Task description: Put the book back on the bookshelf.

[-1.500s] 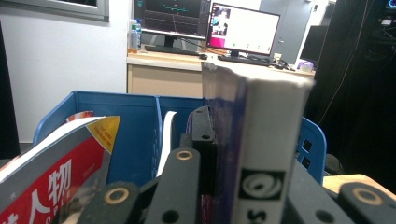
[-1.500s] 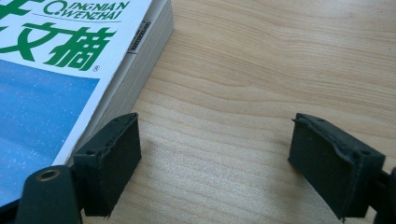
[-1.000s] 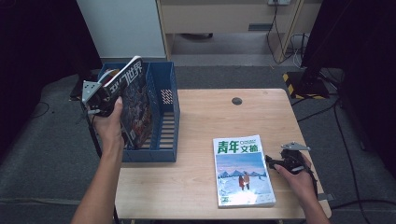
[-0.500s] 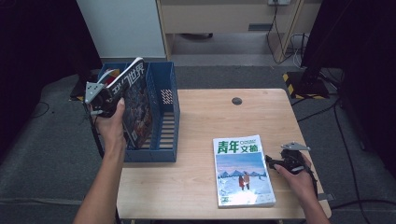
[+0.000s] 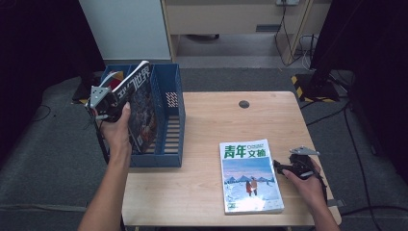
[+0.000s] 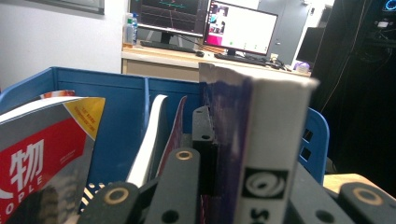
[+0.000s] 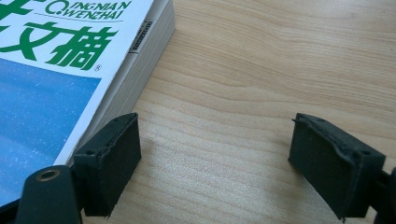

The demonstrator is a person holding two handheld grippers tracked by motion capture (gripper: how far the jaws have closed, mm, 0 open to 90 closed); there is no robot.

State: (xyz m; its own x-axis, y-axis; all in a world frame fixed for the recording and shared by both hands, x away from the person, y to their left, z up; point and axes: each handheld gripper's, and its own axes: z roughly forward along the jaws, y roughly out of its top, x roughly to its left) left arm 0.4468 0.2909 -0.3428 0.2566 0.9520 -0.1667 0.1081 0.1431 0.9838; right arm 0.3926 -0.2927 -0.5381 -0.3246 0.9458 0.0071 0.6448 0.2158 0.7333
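Note:
My left gripper is shut on a dark-covered magazine with a white spine, held upright and tilted over the blue file rack at the table's left edge. In the left gripper view the black jaws of my left gripper clamp the magazine from both sides, above the rack. A red-covered magazine stands in the rack. My right gripper rests low on the table, open, just right of a thick blue-and-white magazine lying flat. In the right gripper view my right gripper has bare wood between its jaws, with the flat magazine at the left.
The wooden table has a small black round grommet near its far edge. A white curved magazine leans in a middle slot of the rack. Monitors stand on a desk behind. Dark floor surrounds the table.
My left hand and its magazine have shifted very slightly to the right over the rack. The right gripper has stayed still.

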